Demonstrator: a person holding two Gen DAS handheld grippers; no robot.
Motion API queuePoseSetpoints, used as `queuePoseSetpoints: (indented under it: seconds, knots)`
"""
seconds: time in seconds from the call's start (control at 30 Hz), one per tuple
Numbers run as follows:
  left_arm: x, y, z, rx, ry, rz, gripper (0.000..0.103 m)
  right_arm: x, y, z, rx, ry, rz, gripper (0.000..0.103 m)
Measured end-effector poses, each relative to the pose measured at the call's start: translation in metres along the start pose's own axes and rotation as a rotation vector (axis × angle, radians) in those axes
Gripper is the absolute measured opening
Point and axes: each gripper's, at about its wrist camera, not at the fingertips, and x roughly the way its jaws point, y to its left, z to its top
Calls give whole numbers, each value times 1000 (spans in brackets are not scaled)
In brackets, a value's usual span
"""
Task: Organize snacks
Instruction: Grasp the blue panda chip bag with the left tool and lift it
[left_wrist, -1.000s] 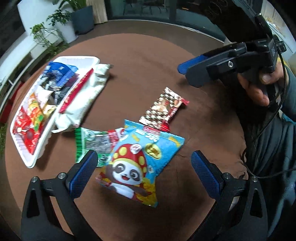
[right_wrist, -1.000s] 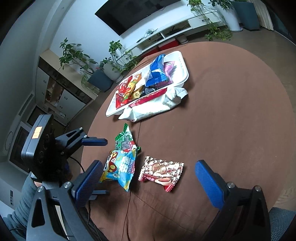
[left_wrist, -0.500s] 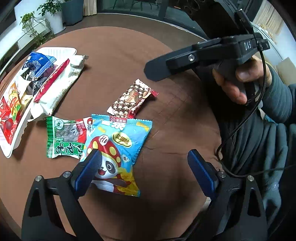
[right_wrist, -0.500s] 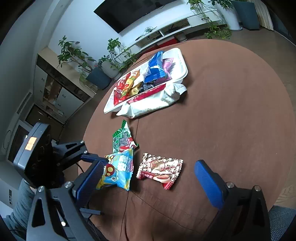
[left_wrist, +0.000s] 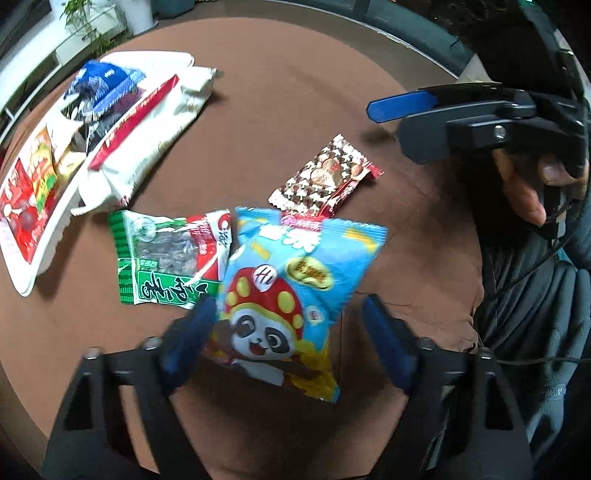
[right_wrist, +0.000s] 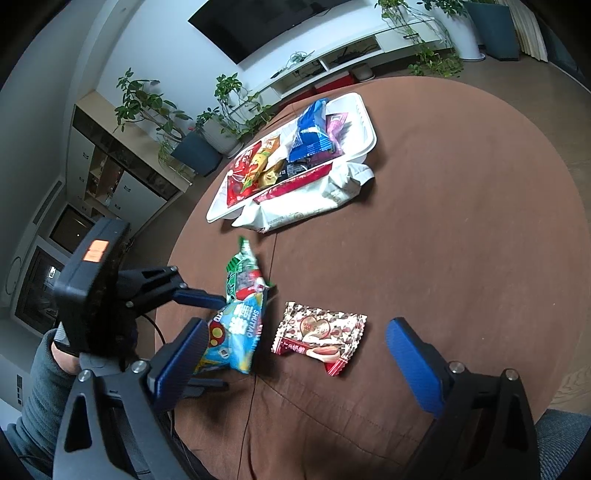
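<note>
A white tray (right_wrist: 364, 110) lies on the far side of the round brown table (right_wrist: 461, 221). It holds several snack packs: red and yellow ones at one end, a blue pack (right_wrist: 310, 133) and a purple one at the other. A large white bag with a red stripe (right_wrist: 306, 199) leans over the tray's near rim, half on the table.

Three snacks lie loose on the table, near each other. The light blue panda bag (left_wrist: 291, 295) is between the fingers of the left gripper (left_wrist: 288, 332); its long axis runs away from the gripper, with the panda end nearest to it. The jaws are closing on it; the left finger touches the bag's edge, the right one is apart from it. The green seed packet (left_wrist: 166, 262) lies just beside the panda bag and partly under it, its long axis across. The brown chocolate wrapper (left_wrist: 325, 181) points diagonally towards the right gripper (right_wrist: 295, 365), whose jaws stand wide apart and hold nothing.
</note>
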Motion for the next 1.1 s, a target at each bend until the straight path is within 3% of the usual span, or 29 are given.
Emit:
queuePoseSetpoints:
  seconds: [0.57, 0.73, 0.93, 1.1]
  knots:
    - [19, 0, 19, -63, -18, 79, 68, 3, 5, 0, -38, 16, -35, 98]
    - [19, -11, 17, -58, -42, 110, 55, 4, 7, -1, -67, 24, -57, 95]
    - [18, -13, 0, -118, -88, 94, 52, 5, 16, 2, -147, 47, -108, 94]
    - [6, -7, -22, -207, -145, 65, 51, 14, 33, 5, -333, 113, -167, 93]
